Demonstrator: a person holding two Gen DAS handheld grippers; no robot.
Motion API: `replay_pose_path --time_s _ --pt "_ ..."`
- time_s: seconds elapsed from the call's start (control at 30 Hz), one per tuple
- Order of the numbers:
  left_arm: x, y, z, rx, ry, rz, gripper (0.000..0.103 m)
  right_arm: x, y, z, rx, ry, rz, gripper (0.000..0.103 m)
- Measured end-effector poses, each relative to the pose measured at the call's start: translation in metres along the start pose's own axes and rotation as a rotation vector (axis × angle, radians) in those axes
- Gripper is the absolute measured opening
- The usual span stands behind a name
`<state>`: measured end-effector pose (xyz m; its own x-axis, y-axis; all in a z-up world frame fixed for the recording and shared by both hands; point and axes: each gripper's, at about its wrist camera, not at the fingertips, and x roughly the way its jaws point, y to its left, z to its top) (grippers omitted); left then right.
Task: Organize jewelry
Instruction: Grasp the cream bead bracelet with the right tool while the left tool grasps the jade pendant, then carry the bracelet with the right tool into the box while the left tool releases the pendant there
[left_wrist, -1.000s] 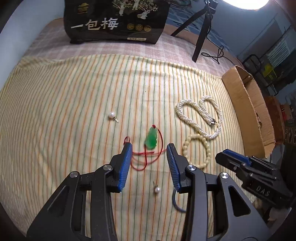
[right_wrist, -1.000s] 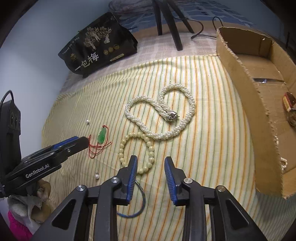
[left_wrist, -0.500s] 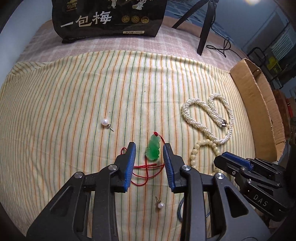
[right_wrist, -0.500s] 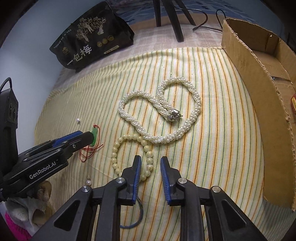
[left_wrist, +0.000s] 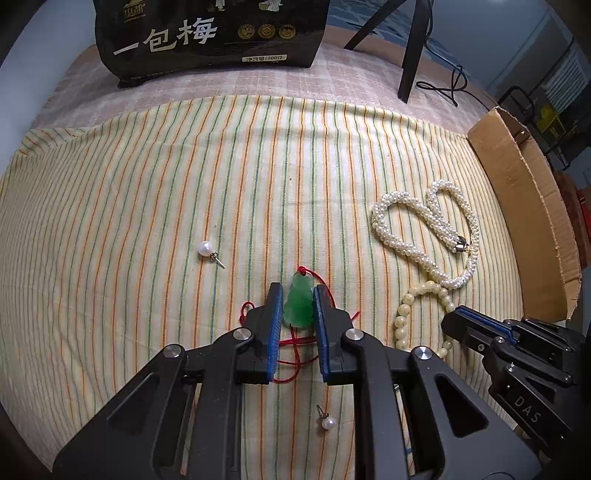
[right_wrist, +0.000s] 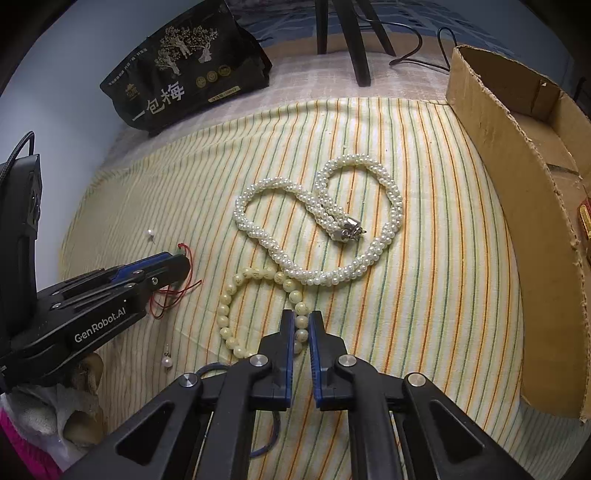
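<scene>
My left gripper (left_wrist: 297, 295) is shut on a green jade pendant (left_wrist: 299, 305) with a red cord (left_wrist: 295, 363), low on the striped cloth. My right gripper (right_wrist: 301, 320) is shut on a cream bead bracelet (right_wrist: 258, 275), pinching its right side on the cloth. The bracelet also shows in the left wrist view (left_wrist: 406, 314). A white woven pearl necklace (right_wrist: 321, 221) lies just beyond the bracelet. Two loose pearl earrings lie on the cloth: one to the left (left_wrist: 205, 248), one near (left_wrist: 328, 422). The left gripper (right_wrist: 173, 264) appears in the right wrist view.
An open cardboard box (right_wrist: 517, 192) stands along the right edge of the cloth. A black snack bag (left_wrist: 210, 33) stands at the back. Tripod legs (right_wrist: 351, 40) and cables lie behind. A blue band (right_wrist: 221, 367) lies under my right gripper.
Both grippers moved forward and down, and closed: the left onto the jade pendant, the right onto the bead bracelet.
</scene>
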<state>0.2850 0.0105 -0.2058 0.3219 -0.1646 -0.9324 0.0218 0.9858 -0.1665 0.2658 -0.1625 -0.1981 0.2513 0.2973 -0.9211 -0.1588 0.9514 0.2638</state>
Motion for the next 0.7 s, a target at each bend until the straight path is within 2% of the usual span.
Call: replay_pose_path --time_s 0.2,0.7 --pt "-0.018 0.006 -0.001 -0.023 -0.033 -0.016 0.015 -0.015 -0.003 0.000 0.003 -0.028 0.028 0.005" --pt "-0.115 -0.009 -0.002 0.008 -0.226 -0.136 0.015 -0.089 0.001 0.003 0.012 -0.195 0.129 0.005"
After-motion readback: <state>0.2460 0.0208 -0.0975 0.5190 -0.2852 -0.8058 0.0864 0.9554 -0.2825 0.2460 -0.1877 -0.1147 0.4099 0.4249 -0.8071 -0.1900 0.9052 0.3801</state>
